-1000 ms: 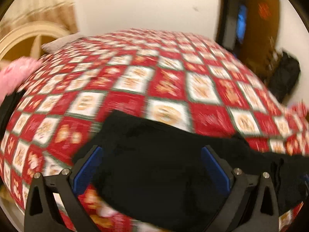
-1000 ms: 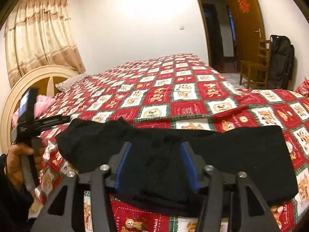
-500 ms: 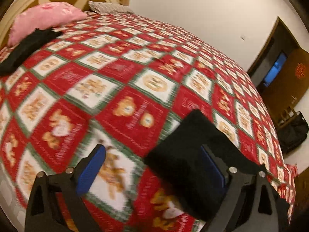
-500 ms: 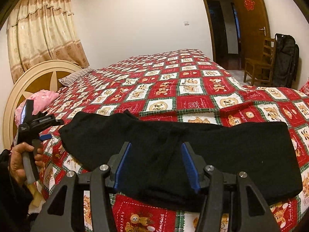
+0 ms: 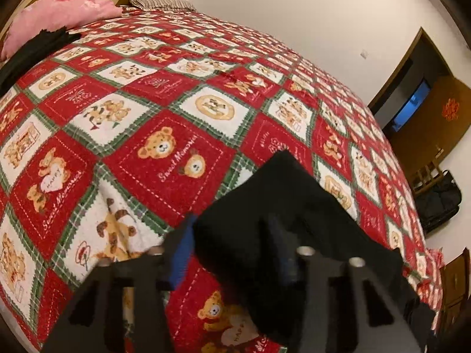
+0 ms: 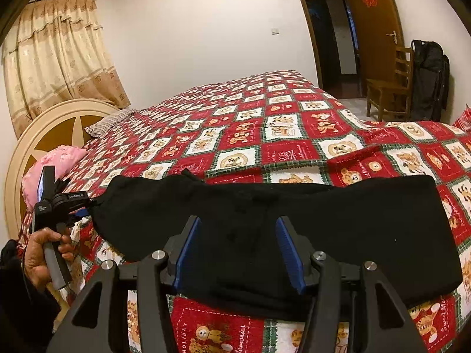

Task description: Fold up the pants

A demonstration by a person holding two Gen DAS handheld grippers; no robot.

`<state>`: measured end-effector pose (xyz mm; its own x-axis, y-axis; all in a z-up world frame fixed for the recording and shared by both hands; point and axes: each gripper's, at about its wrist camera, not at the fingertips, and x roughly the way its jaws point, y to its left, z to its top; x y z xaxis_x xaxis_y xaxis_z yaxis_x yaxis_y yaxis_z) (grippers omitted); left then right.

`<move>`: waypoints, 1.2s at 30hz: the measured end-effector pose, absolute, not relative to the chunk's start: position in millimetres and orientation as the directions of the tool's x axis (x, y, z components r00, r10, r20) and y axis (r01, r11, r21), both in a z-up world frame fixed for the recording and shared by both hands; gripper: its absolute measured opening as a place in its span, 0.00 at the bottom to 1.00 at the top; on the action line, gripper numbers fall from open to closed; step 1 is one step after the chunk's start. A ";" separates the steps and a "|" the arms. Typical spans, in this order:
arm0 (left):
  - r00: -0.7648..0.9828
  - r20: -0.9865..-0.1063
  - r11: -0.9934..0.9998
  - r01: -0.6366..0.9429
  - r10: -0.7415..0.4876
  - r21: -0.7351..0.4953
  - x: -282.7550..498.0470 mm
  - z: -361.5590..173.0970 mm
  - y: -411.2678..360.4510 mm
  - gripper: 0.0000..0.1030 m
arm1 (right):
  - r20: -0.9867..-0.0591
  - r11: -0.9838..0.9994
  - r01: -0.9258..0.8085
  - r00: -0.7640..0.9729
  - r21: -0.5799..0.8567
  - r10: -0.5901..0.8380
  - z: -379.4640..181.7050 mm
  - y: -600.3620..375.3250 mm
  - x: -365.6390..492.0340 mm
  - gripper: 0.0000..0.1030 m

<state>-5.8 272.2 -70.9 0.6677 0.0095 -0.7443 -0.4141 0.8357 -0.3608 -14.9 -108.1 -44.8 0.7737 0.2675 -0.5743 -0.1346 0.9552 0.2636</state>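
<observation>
The black pants [image 6: 294,223] lie folded in a long strip across the near edge of the bed. My right gripper [image 6: 238,250] is open and hovers over their middle, jaws apart with cloth beneath them. My left gripper [image 5: 232,247] has its jaws drawn in around the left end of the pants [image 5: 282,211], with black cloth between the blue pads. In the right wrist view the left gripper [image 6: 84,206] meets the pants' left end, held by a hand.
The bed has a red and white teddy-bear quilt [image 6: 265,135]. A pink pillow [image 5: 59,11] and a dark garment [image 5: 32,53] lie near the headboard [image 6: 50,135]. A wooden chair [image 6: 391,88] and a black bag [image 6: 429,79] stand by the door.
My left gripper swung to the pants' left end and its jaws narrowed from wide open onto the cloth. The right gripper rose slightly and stayed open.
</observation>
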 end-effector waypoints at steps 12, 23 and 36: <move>0.722 -0.690 0.894 -0.332 0.037 -0.299 -5.9 -41.1 252.7 0.18 | -0.588 0.914 0.086 0.789 0.396 0.180 -51.2 -175.4 -14.0 0.53; 0.815 -0.549 0.964 0.042 -0.185 -0.262 -12.9 28.9 133.7 0.17 | -0.560 0.885 0.166 0.820 0.435 0.121 -39.6 -218.6 -27.3 0.53; 0.650 -0.546 0.822 0.554 -0.528 -0.135 -48.9 6.8 -57.0 0.17 | -0.554 0.864 0.221 0.829 0.453 0.079 -38.9 -250.0 -46.1 0.53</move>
<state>-48.9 -57.0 6.8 0.6504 -0.5277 -0.5464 0.5536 0.8218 -0.1348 -46.1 -250.0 -38.9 0.8287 0.0793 -0.5541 0.2207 0.8635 0.4535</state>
